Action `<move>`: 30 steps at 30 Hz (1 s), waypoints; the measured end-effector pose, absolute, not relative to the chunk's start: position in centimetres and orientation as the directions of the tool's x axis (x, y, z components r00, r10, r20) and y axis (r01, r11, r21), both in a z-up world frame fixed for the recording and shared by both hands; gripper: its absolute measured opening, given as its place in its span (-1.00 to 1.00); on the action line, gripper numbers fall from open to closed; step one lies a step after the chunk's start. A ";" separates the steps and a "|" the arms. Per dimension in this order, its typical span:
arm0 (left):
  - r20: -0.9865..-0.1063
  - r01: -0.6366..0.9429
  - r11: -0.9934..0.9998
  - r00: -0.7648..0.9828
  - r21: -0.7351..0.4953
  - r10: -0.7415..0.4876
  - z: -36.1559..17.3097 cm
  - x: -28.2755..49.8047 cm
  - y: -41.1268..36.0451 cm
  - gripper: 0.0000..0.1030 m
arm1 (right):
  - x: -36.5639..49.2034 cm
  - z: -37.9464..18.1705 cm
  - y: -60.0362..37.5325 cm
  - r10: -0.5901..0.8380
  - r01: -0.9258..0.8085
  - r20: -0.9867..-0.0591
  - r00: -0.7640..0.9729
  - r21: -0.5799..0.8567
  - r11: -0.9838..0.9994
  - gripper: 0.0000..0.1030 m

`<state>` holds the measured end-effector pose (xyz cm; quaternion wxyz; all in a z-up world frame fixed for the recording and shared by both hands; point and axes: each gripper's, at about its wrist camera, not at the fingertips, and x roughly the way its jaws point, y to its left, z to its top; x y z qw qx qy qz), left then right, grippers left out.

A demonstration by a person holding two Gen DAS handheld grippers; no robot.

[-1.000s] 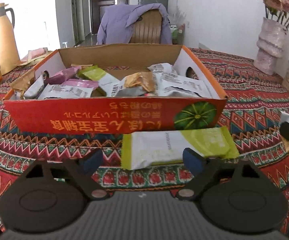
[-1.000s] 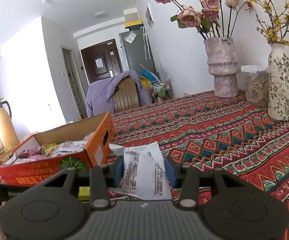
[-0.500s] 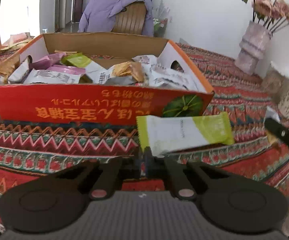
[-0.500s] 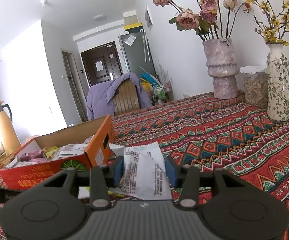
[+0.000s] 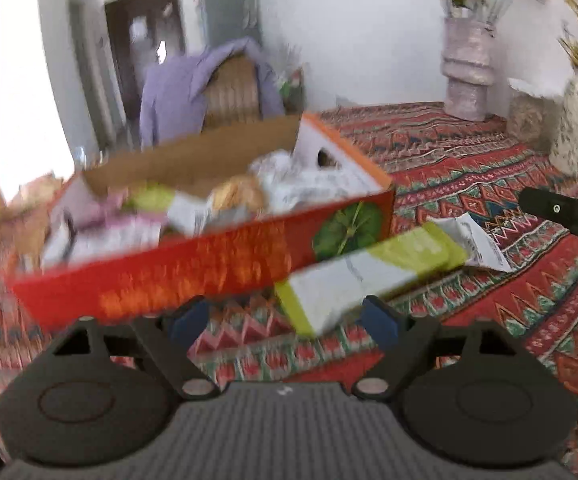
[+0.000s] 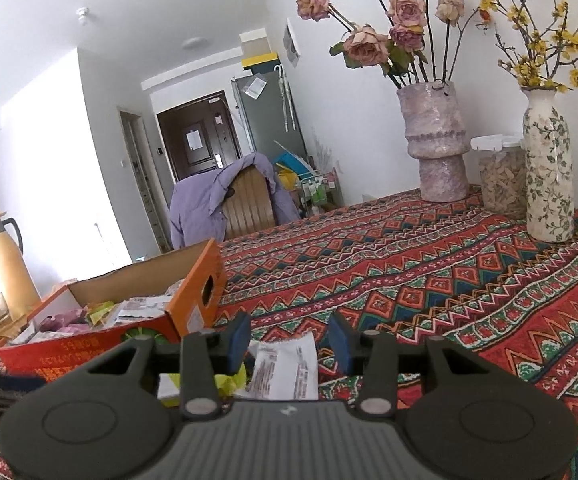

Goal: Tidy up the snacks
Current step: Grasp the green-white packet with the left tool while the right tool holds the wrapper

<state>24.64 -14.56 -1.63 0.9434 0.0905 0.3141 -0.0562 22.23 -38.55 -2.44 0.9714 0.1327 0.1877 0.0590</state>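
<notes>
Both the left gripper (image 5: 285,318) and right gripper (image 6: 289,338) gape released, their packets (image 5: 363,276) seemingly laid beside the box (image 5: 209,264) for sorting.

Counted in right wrist view: one snack box (image 6: 89,348) at lower left, two loose packets in front — one green-white packet (image 6: 173,386), one white packet (image 6: 285,368). Two vases (image 6: 435,140) (image 6: 549,172) at right, one jar (image 6: 499,176) between them. One thermos (image 6: 3,264), one chair (image 6: 249,204).

Patterned tablecloth (image 6: 409,280) carries snack box (image 6: 101,344), two packets beside it, vases, jar, thermos.
</notes>
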 end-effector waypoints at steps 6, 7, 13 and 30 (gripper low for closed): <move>-0.602 0.300 0.901 0.796 0.311 -0.057 -2.6 26.7 -18.1 0.72 | 22.9 -3.0 -38.5 0.149 -0.040 -0.404 0.903 0.266 0.963 -0.13; -0.610 0.315 0.894 0.790 0.318 -0.062 -2.9 27.1 -18.4 0.72 | 23.1 -3.0 -38.5 0.143 -0.032 -0.412 0.900 0.265 0.964 -0.13; -0.657 0.368 0.893 0.745 0.259 -0.117 -4.7 29.0 -18.7 0.71 | 22.6 -3.2 -39.2 0.117 0.004 -0.412 0.904 0.281 0.960 0.05; -0.745 0.455 0.888 0.614 0.066 -0.260 -2.8 27.2 -18.5 0.28 | 22.4 -3.6 -39.7 0.105 0.023 -0.430 0.897 0.282 0.959 0.06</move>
